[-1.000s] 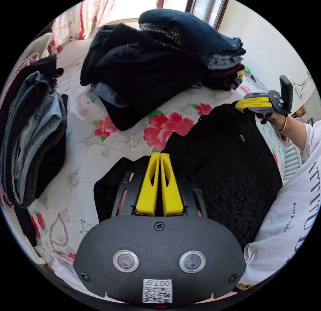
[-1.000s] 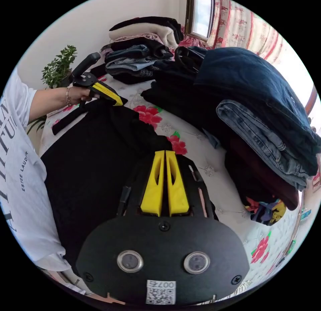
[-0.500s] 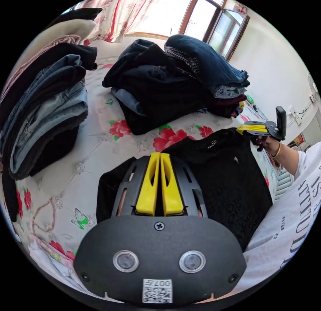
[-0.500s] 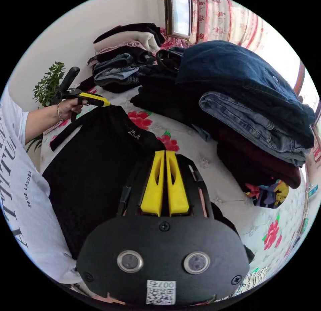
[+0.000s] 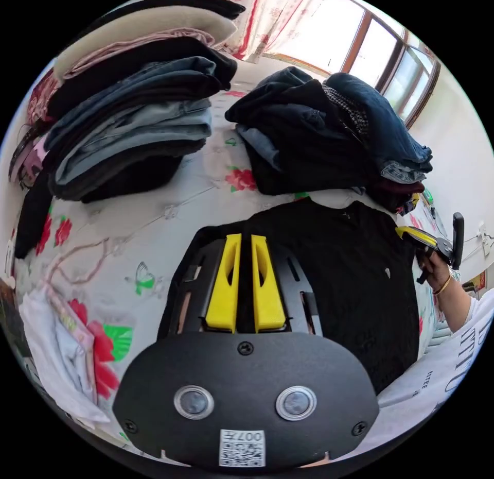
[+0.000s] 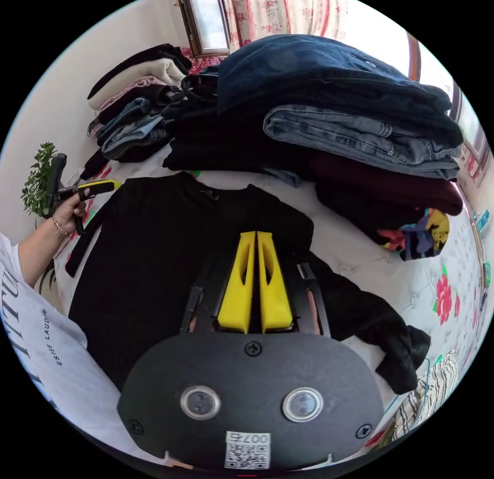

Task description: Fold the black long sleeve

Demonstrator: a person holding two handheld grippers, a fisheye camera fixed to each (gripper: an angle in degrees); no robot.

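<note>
The black long sleeve (image 6: 170,242) lies flat on the bed (image 5: 154,216), both tools narrow, left tool (image 5: 246,239) slightly parted, right tool (image 6: 256,237) pinching its shoulder; next, fold the 4 o'clock sleeve inward.

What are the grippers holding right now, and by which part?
Right gripper appears shut on the black long-sleeve shirt at a shoulder. Left gripper: fingers slightly apart over the other shoulder; hold unclear.

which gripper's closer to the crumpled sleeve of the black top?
Right. The right gripper sits at the shoulder where the crumpled sleeve starts; the left gripper is at the opposite shoulder, across the black top.
</note>
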